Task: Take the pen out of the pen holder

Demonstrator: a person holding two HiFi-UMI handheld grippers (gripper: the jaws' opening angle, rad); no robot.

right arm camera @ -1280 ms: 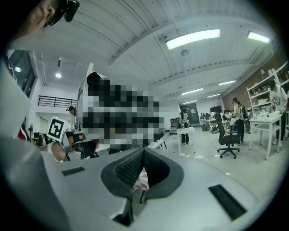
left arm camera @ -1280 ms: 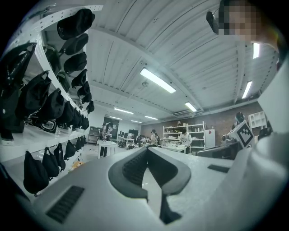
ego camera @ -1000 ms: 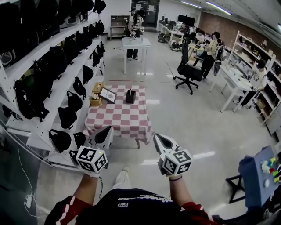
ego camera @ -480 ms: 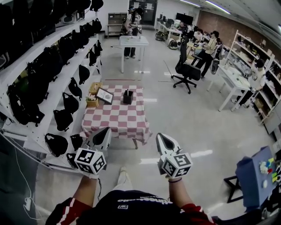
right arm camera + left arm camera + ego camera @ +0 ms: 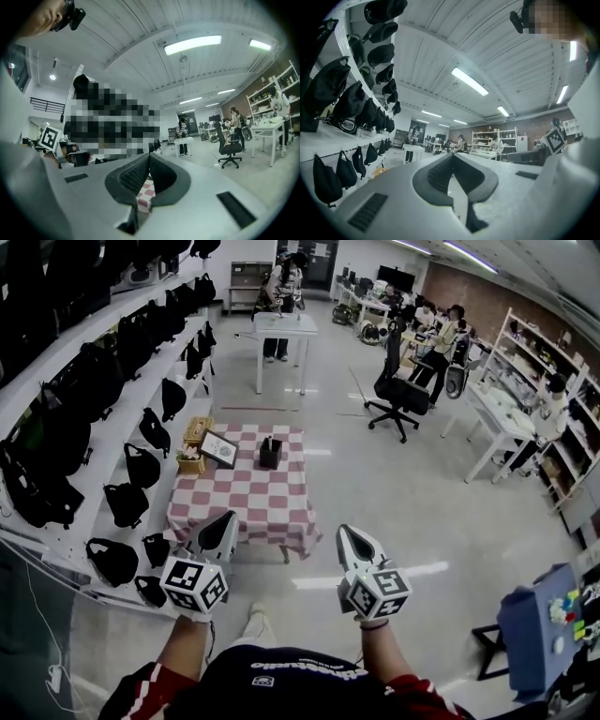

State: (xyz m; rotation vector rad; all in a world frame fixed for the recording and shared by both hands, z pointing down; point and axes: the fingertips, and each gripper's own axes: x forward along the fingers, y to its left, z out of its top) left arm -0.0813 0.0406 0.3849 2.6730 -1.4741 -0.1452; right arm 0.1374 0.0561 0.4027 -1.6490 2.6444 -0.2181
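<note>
Ahead, well beyond the left gripper (image 5: 226, 518) and right gripper (image 5: 344, 532), both closed and empty, the pen holder (image 5: 270, 454) stands on the checkered table (image 5: 234, 507); its pen too small to discern.

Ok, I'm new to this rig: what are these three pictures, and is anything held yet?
No robot here: a person carries hand-held tongs in each hand. The head view comes from a camera on the person's head, looking down at the left tongs and right tongs. The other two pictures look along each pair's own jaws; both pairs are shut and empty. Ahead stands a low table under a red-and-white checked cloth. On its far side stand a black pen holder and a framed picture. So nothing is held yet.
</note>
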